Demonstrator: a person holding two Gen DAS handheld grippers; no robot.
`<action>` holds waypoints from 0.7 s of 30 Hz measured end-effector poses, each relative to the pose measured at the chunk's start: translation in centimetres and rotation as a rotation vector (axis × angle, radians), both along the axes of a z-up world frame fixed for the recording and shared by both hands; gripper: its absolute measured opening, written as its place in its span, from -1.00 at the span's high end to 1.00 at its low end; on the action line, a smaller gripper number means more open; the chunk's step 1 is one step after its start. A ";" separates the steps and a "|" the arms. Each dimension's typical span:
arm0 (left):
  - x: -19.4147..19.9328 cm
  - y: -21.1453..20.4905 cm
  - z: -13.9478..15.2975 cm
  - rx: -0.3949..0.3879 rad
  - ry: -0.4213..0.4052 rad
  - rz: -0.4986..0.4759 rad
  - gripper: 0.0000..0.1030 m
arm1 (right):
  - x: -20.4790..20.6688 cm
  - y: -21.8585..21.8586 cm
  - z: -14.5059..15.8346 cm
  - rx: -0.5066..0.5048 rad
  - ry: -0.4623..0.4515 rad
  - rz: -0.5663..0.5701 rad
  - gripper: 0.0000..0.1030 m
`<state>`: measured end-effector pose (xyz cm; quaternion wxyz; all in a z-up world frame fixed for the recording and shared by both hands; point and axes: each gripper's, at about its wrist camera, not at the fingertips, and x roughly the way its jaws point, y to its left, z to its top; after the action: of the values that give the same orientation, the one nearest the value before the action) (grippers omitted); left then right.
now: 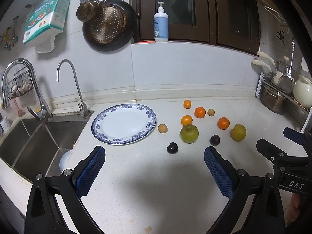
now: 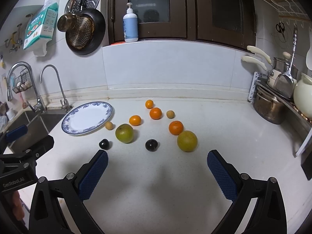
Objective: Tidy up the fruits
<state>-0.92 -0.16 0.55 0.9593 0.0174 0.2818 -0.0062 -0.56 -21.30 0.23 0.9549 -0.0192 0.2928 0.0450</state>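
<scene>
A blue-rimmed white plate (image 1: pixel 152 117) (image 2: pixel 108 110) lies empty on the white counter beside the sink. Right of it lie loose fruits: several oranges (image 1: pixel 199 112) (image 2: pixel 155 113), a green apple (image 1: pixel 189 133) (image 2: pixel 124 133), a yellow-green pear (image 1: pixel 237 132) (image 2: pixel 187 141), two dark plums (image 1: pixel 172 147) (image 1: pixel 214 140) (image 2: pixel 104 144) (image 2: pixel 151 145) and two small tan fruits (image 1: pixel 162 128) (image 2: pixel 109 125). My left gripper (image 1: pixel 155 154) is open and empty, just short of the plums. My right gripper (image 2: pixel 157 157) is open and empty, just short of the plum and pear.
A steel sink (image 1: pixel 35 142) with two taps (image 1: pixel 66 74) sits left of the plate. Pots and a white jug (image 2: pixel 302 95) stand on a rack at the right. Pans hang on the wall; a soap bottle (image 1: pixel 161 23) stands on the sill.
</scene>
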 end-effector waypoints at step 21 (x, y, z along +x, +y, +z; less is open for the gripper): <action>-0.1 -0.2 0.3 -0.004 -0.009 -0.006 -1.00 | 0.0 -0.1 0.4 -0.003 -0.009 0.002 -0.99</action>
<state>-1.00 -0.32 0.80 0.9606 0.0163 0.2772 -0.0095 -0.61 -21.39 0.59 0.9561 -0.0211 0.2888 0.0454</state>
